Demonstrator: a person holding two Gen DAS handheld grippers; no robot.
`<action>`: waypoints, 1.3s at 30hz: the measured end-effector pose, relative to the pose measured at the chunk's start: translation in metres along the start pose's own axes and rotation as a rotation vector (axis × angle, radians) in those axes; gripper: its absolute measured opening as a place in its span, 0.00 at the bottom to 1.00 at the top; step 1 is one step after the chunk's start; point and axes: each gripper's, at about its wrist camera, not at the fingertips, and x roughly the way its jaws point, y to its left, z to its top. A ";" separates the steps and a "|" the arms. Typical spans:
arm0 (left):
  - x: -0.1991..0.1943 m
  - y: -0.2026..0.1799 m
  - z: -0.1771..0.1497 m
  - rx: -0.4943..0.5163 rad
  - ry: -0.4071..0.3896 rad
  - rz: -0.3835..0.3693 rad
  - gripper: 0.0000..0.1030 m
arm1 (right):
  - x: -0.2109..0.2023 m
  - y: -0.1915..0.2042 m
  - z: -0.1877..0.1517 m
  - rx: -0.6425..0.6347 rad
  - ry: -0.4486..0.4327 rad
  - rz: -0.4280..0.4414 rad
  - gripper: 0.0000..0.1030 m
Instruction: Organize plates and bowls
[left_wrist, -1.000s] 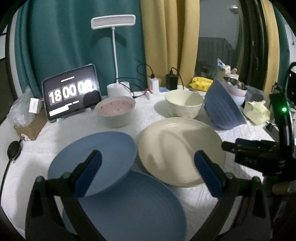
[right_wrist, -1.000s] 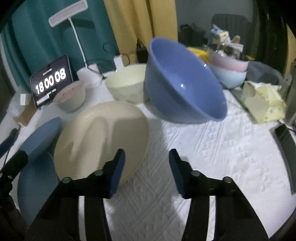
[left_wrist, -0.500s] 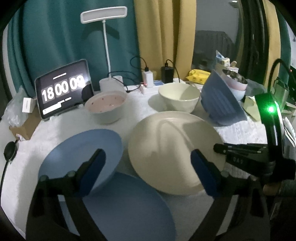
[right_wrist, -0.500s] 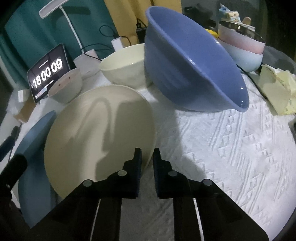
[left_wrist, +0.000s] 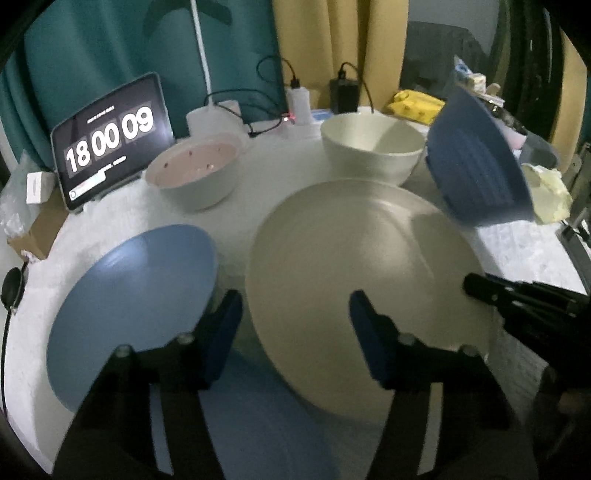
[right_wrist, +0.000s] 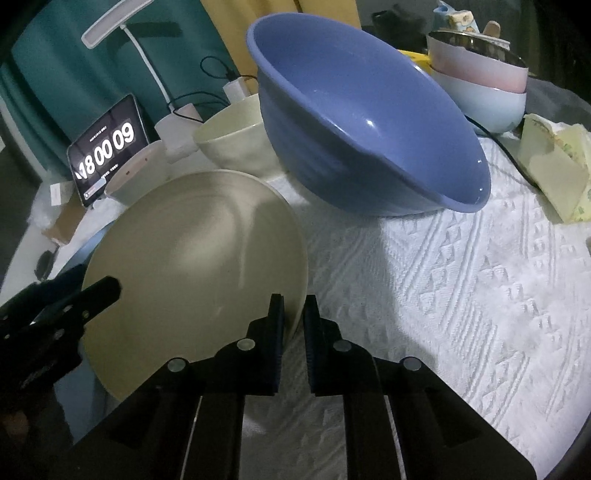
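My right gripper (right_wrist: 294, 317) is shut on the near right rim of the cream plate (right_wrist: 195, 266), which it holds tilted up off the cloth; the plate also shows in the left wrist view (left_wrist: 354, 273), with the right gripper (left_wrist: 480, 291) at its right edge. My left gripper (left_wrist: 295, 328) is open, its fingers over the cream plate's left edge. A small blue plate (left_wrist: 133, 299) leans on a larger blue plate (left_wrist: 258, 417) at the left. A blue bowl (right_wrist: 365, 136) sits tilted at the right, a cream bowl (left_wrist: 373, 147) and a pink bowl (left_wrist: 195, 173) behind.
A tablet clock (left_wrist: 110, 136), a desk lamp base (left_wrist: 216, 118), chargers and cables stand at the back. Stacked pink and pale blue bowls (right_wrist: 480, 81) and a yellow tissue pack (right_wrist: 554, 166) are at the far right. A cardboard box (left_wrist: 33, 232) is at the left edge.
My right gripper closed on the cream plate's rim and lifted that edge. My left gripper narrowed and moved in toward the plate's left side.
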 end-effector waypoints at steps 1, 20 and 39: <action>0.002 0.000 0.000 -0.001 0.005 0.010 0.49 | 0.000 0.000 0.000 0.000 -0.002 0.002 0.11; -0.025 0.004 -0.013 -0.027 -0.018 -0.033 0.35 | -0.028 0.002 -0.011 0.039 -0.027 -0.048 0.11; -0.054 -0.027 -0.046 0.036 -0.005 -0.107 0.35 | -0.071 -0.012 -0.039 0.075 -0.073 -0.105 0.11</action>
